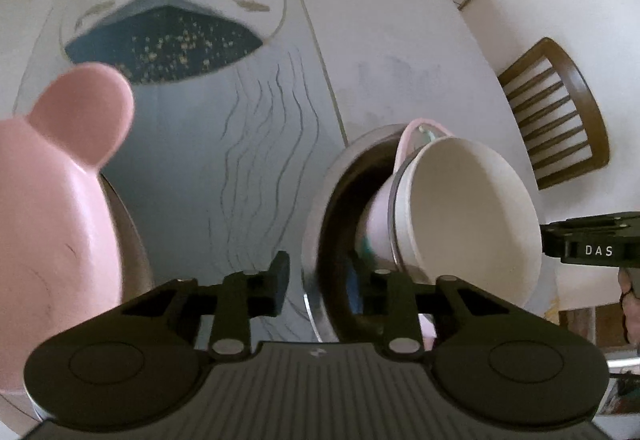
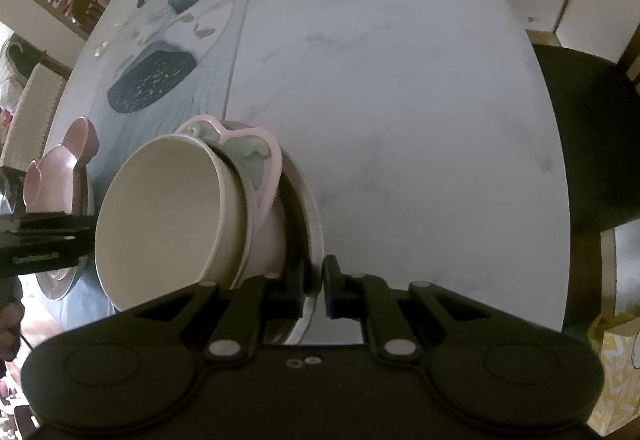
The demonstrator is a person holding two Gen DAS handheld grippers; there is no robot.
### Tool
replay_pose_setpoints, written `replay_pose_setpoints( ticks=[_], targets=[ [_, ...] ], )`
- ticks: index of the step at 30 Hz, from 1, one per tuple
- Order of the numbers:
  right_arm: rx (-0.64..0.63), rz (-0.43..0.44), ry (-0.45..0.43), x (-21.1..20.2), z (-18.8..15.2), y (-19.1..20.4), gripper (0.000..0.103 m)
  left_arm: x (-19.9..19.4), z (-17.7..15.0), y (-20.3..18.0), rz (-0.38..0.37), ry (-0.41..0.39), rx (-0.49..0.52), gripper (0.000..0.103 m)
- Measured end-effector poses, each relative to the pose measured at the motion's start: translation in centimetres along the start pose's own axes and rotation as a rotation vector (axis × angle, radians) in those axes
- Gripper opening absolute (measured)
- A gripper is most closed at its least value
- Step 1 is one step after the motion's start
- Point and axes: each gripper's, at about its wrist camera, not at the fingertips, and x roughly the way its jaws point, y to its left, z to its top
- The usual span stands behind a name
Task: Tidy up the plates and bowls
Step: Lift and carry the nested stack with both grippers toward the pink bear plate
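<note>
Nearest, the right gripper (image 2: 314,290) clamps the near rim of a tilted round silver plate with a dark well (image 2: 310,216). Its fingers hide part of that rim. On the plate leans a stack: a cream round bowl (image 2: 160,216) nested in a pale pink bowl (image 2: 268,236), with a pink heart-shaped dish (image 2: 252,156) behind. The left gripper (image 1: 320,280) has its jaws wide apart astride the plate's rim, gripping nothing. At left, a blurred pink bear-eared dish (image 1: 60,200) rests on another plate. Farther off lie the white marble table (image 2: 400,100) and a wooden slatted chair (image 1: 560,112)
</note>
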Motion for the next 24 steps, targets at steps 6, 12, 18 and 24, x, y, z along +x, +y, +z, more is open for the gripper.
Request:
replay_pose_setpoints(
  ticks=[6,12,18,24],
  targets=[
    [-0.052,0.018,0.026,0.0,0.4,0.0,0.011,0.2,-0.1,0.2,0.025,-0.009,-0.079,0.013],
    [-0.094,0.045,0.079,0.3,0.4,0.0,0.014,0.3,0.0,0.3,0.059,-0.002,-0.116,0.010],
    [-0.169,0.027,0.120,1.0,0.6,0.9,0.014,-0.2,-0.5,-0.4,0.092,-0.017,-0.124,0.010],
    [-0.212,0.009,0.128,0.8,0.9,1.5,0.014,-1.1,-1.1,-0.7,0.110,-0.052,-0.179,0.010]
  ],
)
